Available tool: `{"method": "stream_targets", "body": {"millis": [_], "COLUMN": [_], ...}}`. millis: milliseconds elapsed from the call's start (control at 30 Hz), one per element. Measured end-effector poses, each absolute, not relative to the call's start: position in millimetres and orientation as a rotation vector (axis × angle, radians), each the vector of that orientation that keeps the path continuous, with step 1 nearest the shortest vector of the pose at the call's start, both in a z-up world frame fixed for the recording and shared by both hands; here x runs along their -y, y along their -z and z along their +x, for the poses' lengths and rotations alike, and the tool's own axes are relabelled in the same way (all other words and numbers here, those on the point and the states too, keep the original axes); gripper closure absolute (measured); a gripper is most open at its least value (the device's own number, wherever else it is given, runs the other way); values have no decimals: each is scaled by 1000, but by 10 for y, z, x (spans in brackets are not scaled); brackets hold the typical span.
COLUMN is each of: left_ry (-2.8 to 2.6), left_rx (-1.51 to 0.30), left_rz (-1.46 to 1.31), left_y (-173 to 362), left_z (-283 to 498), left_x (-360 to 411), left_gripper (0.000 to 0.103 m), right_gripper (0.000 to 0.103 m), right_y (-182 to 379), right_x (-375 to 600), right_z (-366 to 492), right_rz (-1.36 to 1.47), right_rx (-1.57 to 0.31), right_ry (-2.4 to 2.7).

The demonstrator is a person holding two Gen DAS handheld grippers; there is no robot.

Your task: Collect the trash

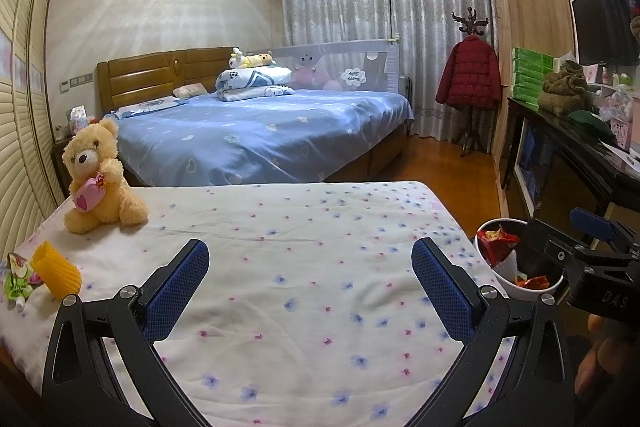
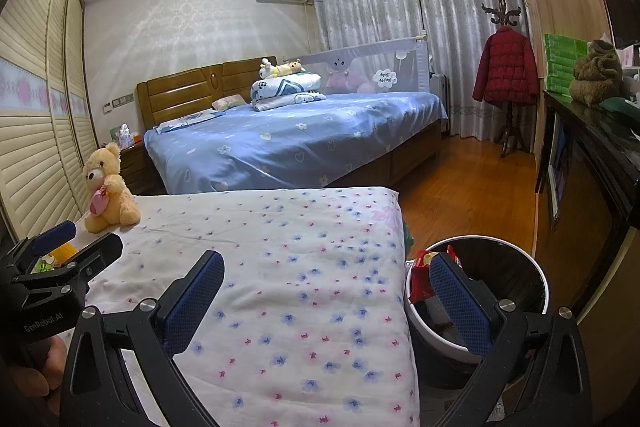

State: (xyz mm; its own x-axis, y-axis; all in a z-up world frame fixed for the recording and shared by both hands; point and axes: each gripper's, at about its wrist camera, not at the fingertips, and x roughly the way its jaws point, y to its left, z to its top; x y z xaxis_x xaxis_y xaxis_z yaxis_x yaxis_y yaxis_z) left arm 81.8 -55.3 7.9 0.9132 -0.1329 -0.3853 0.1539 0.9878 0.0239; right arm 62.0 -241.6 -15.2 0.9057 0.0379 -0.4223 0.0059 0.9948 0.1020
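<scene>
Left gripper [image 1: 310,277] hangs over the near part of the floral sheet [image 1: 312,259] that covers a bed-like surface, jaws spread wide with nothing between the blue pads. Right gripper [image 2: 326,297] also has jaws wide apart and empty; its left finger sits over the sheet's right side, its right finger over the rim of the trash bin [image 2: 538,277]. The bin is white outside, dark inside, and stands on the floor just beside the sheet's right edge. Inside it, a red snack wrapper [image 1: 496,241] leans near the far-left rim, and a smaller orange-red wrapper [image 1: 532,282] lies lower down by the near rim. In the right wrist view the red wrapper [image 2: 422,273] shows just left of the right finger, partly hidden by it. Trash still on the sheet: a yellow ribbed cup [image 1: 56,271] tipped on its side at the near-left edge, and just left of it, touching or nearly so, a green-and-white printed packet [image 1: 16,277]. In the right view these are mostly hidden behind the left gripper's body. A tan teddy bear [image 1: 98,179] holding a pink heart sits upright at the far-left corner of the sheet, well apart from both grippers. Beyond the sheet is a blue-covered bed [image 1: 260,135] with folded bedding, and a red jacket [image 1: 470,73] hangs on a coat stand by the curtains.
</scene>
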Motion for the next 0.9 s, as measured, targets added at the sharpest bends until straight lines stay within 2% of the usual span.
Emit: {"method": "stream_targets", "body": {"millis": [900], "left_ry": [155], "left_rx": [-394], "left_rz": [56], "left_y": [-84], "left_z": [797], "left_x": [581], "left_gripper": [0], "right_gripper": [0], "right_y": [141], "right_x": [2403], "right_z": [606], "right_rz": [104], "right_rx": [-442], "right_ry": [-18]}}
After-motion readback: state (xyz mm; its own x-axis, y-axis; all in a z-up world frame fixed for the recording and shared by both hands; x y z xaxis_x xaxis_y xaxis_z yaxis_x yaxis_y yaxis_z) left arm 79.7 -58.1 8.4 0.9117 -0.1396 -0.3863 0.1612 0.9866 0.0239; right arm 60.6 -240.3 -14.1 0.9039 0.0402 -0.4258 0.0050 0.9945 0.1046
